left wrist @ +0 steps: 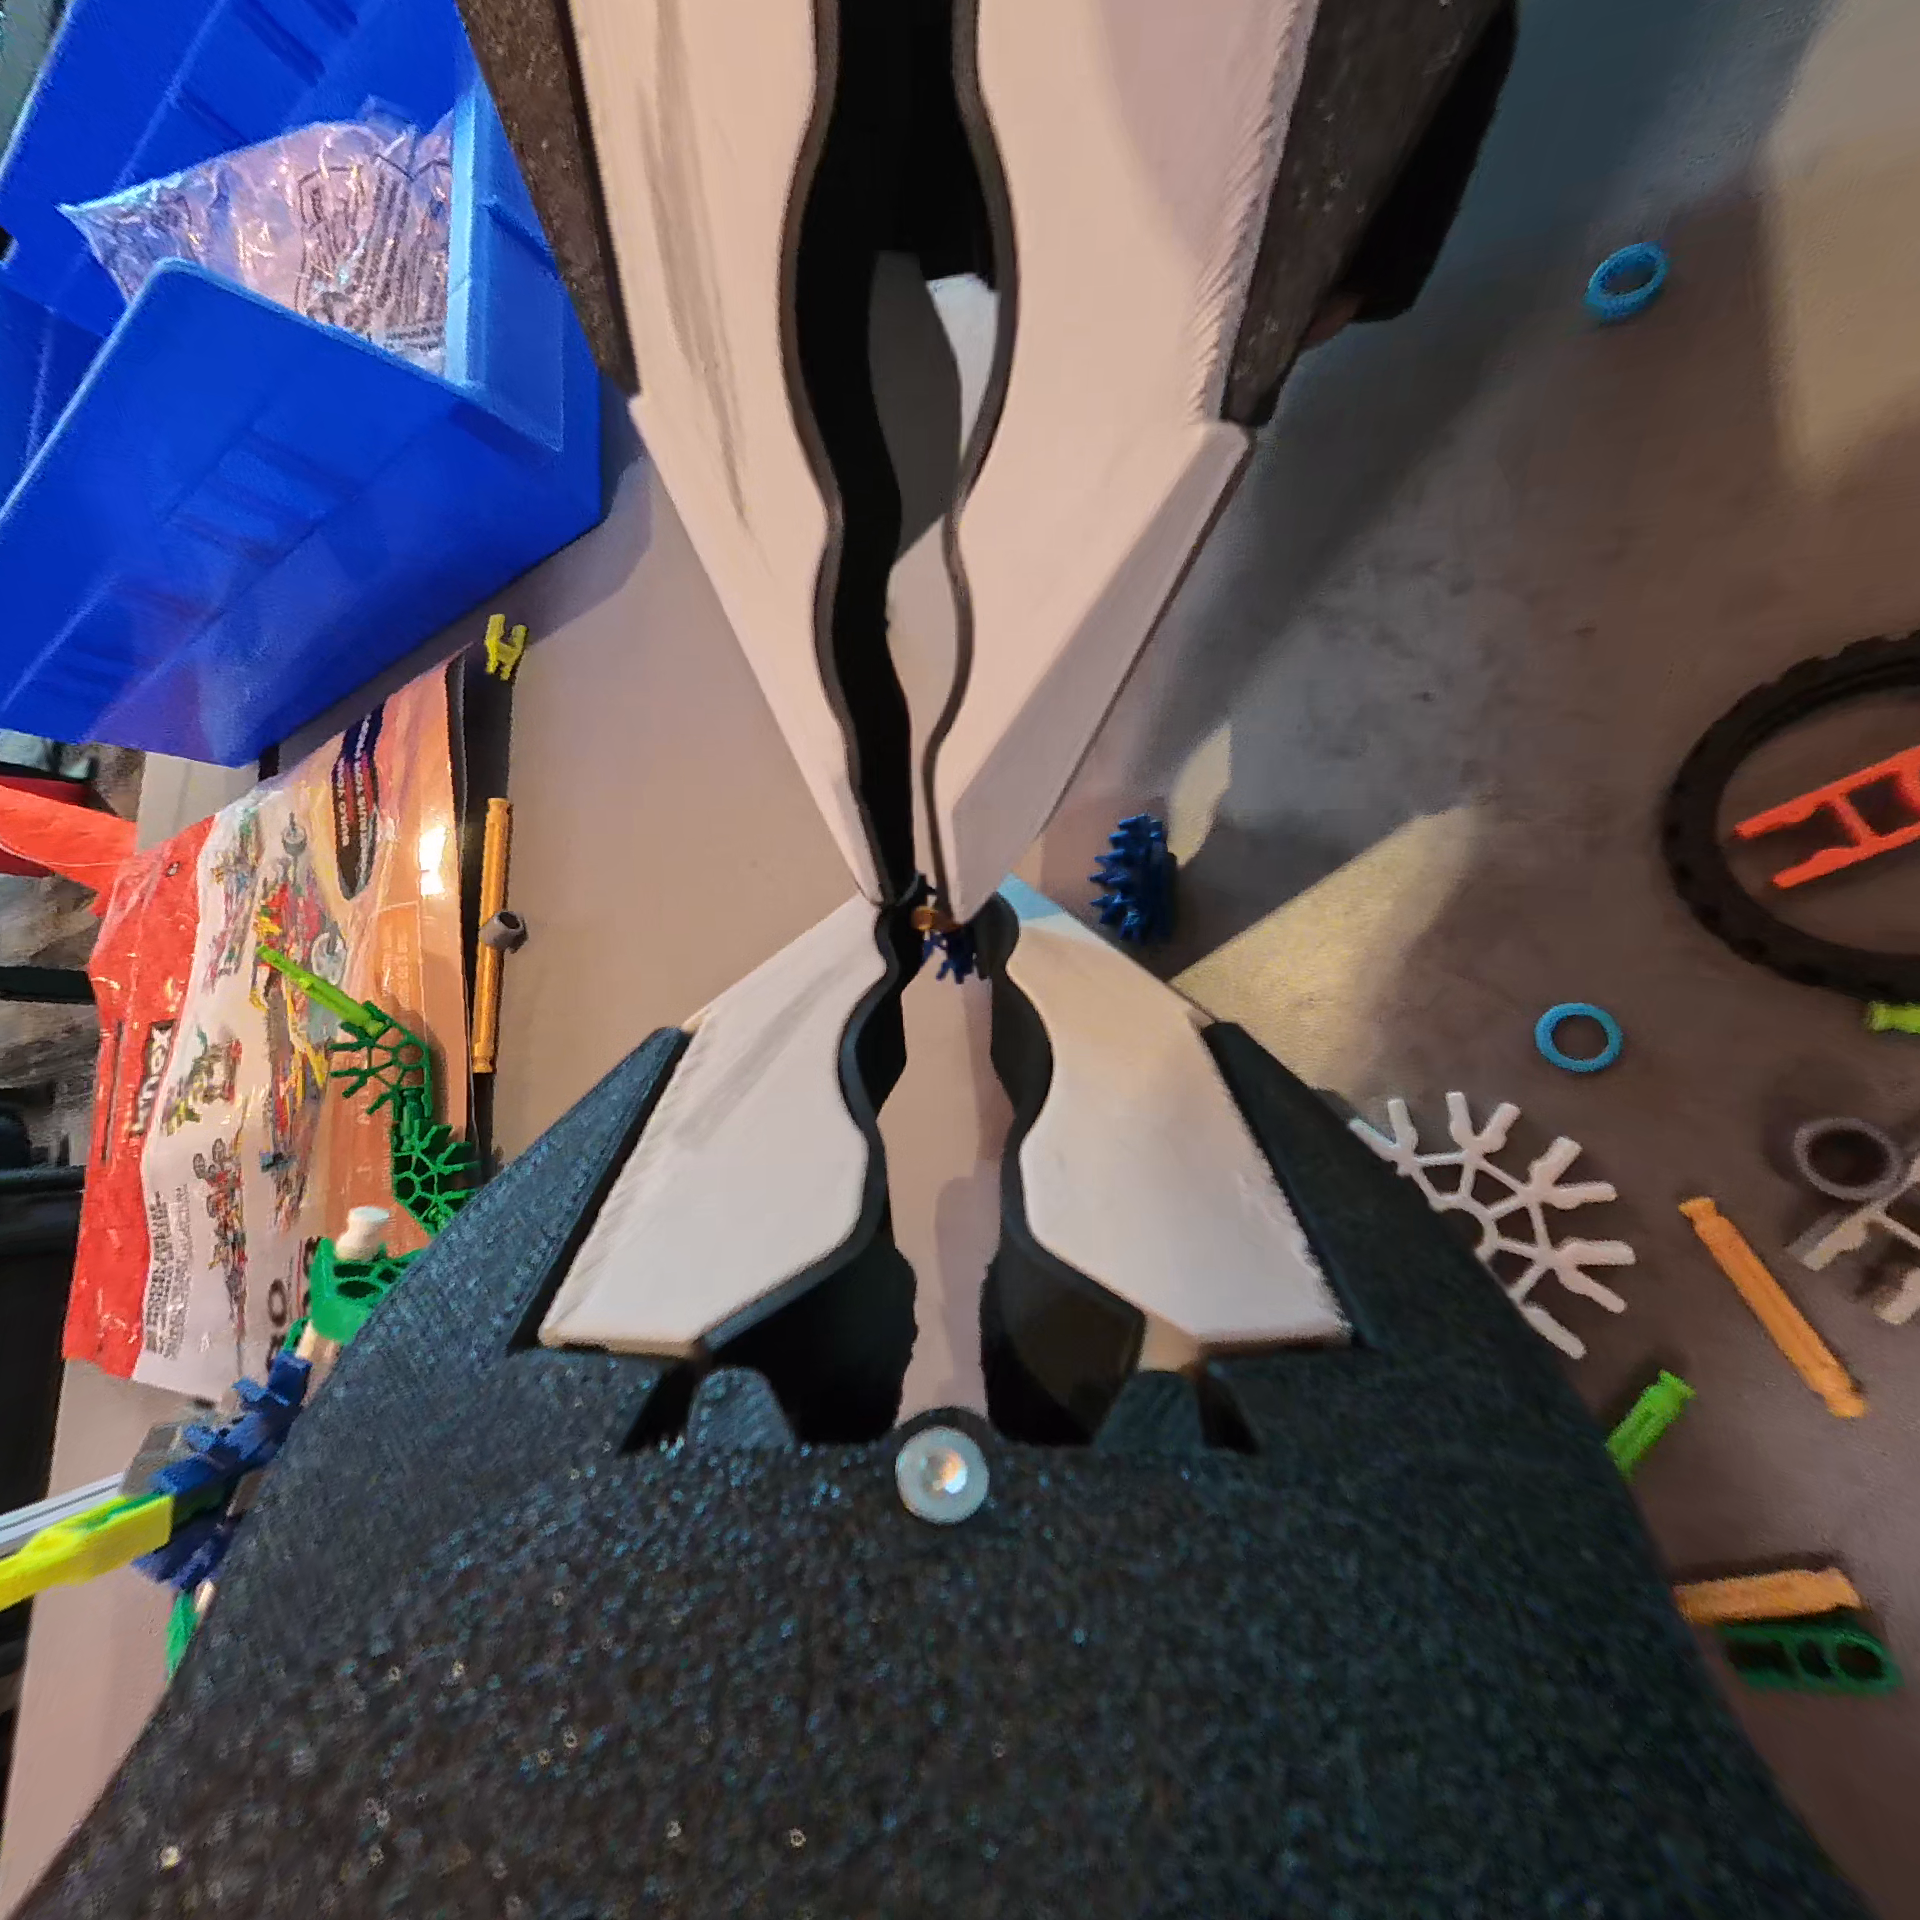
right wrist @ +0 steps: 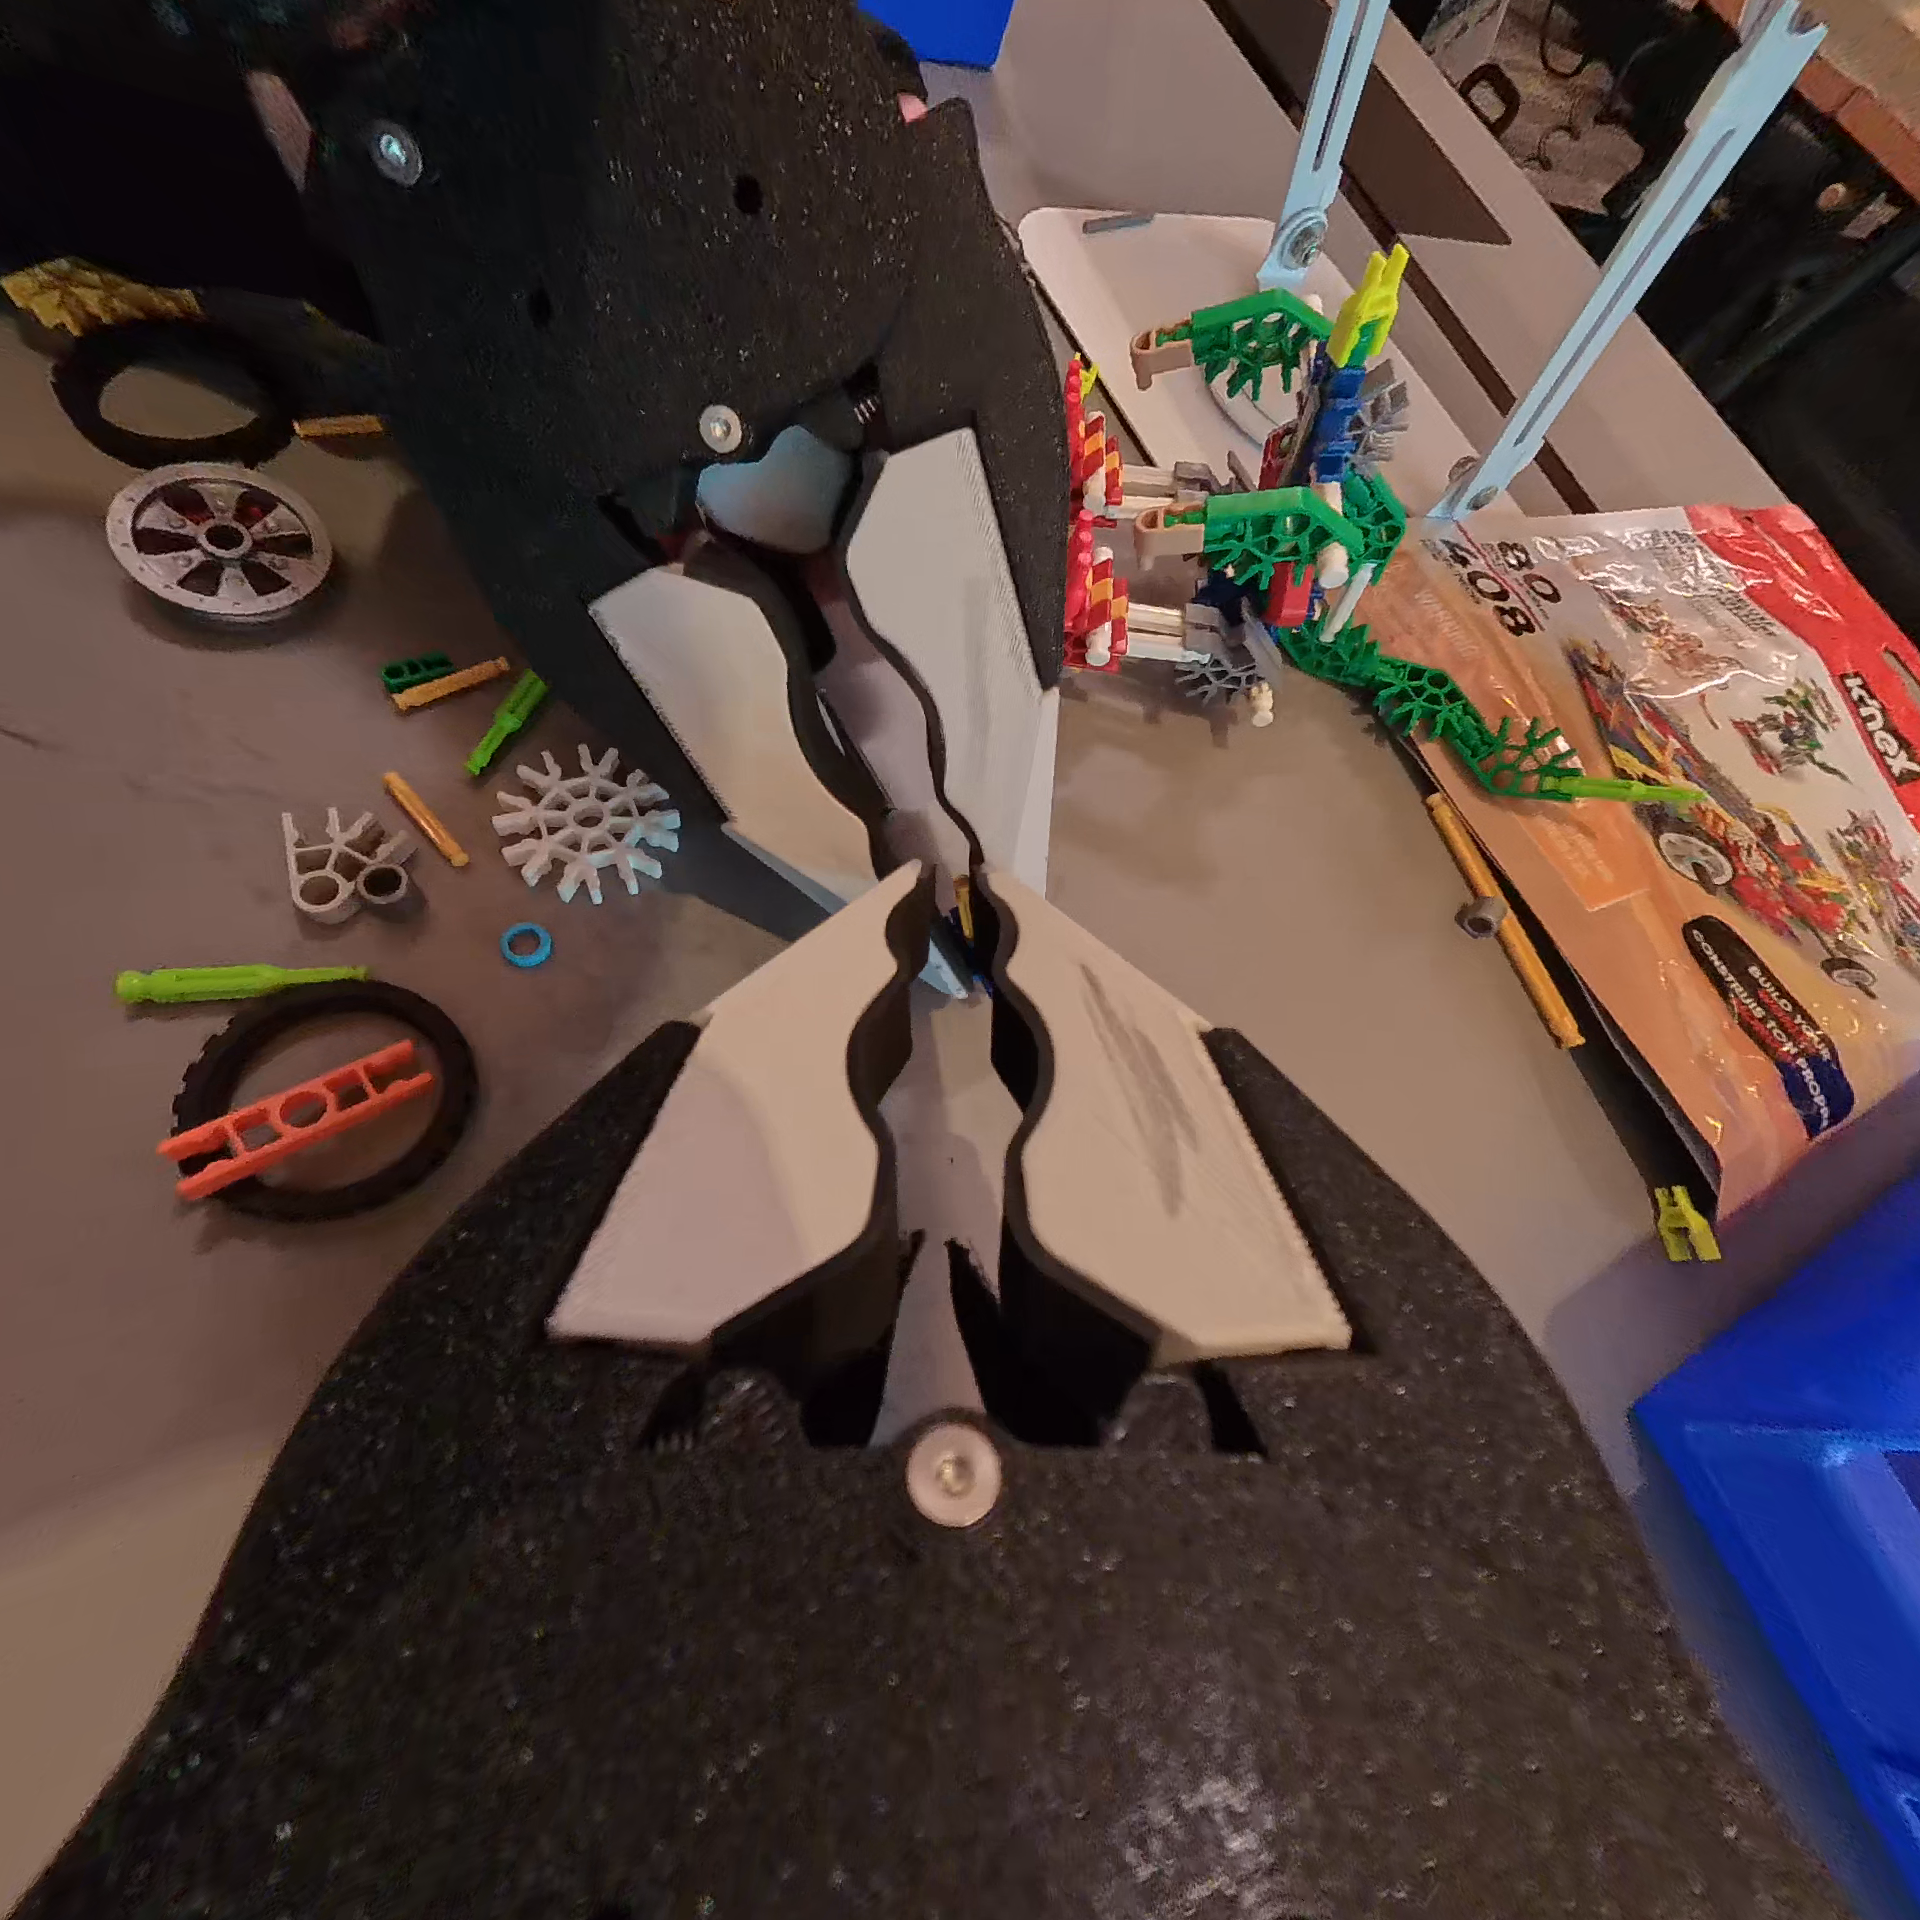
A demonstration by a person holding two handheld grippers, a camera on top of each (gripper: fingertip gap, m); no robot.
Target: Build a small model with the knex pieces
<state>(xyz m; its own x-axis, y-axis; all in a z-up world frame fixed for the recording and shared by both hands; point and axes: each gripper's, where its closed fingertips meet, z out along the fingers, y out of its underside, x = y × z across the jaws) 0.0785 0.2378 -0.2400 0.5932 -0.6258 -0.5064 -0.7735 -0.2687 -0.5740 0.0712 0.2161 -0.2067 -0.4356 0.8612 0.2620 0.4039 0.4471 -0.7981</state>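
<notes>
My two grippers meet tip to tip above the grey table point(right wrist: 1195, 935). My left gripper point(left wrist: 940, 925) is shut on a small blue gear point(left wrist: 948, 961). My right gripper point(right wrist: 956, 883) is shut on a short yellow rod point(right wrist: 964, 899), whose end point(left wrist: 925, 917) pokes at the gear's hub. In the left wrist view the right gripper point(left wrist: 914, 888) comes down from the top. In the right wrist view the left gripper point(right wrist: 925, 842) comes in from the upper left, and the gear point(right wrist: 966, 966) is mostly hidden by my fingers.
Loose parts lie around: a second blue gear point(left wrist: 1132, 883), a white snowflake connector point(right wrist: 587, 821), a black tyre point(right wrist: 322, 1101) ringing an orange connector, a silver wheel hub point(right wrist: 220, 545), rods and blue rings. A built model point(right wrist: 1278, 499), a printed bag point(right wrist: 1714, 779) and blue bins point(left wrist: 260, 468) stand nearby. My left and right fingertips are right by each other. My right gripper's tips are some 8 cm from the white snowflake connector point(right wrist: 587, 821).
</notes>
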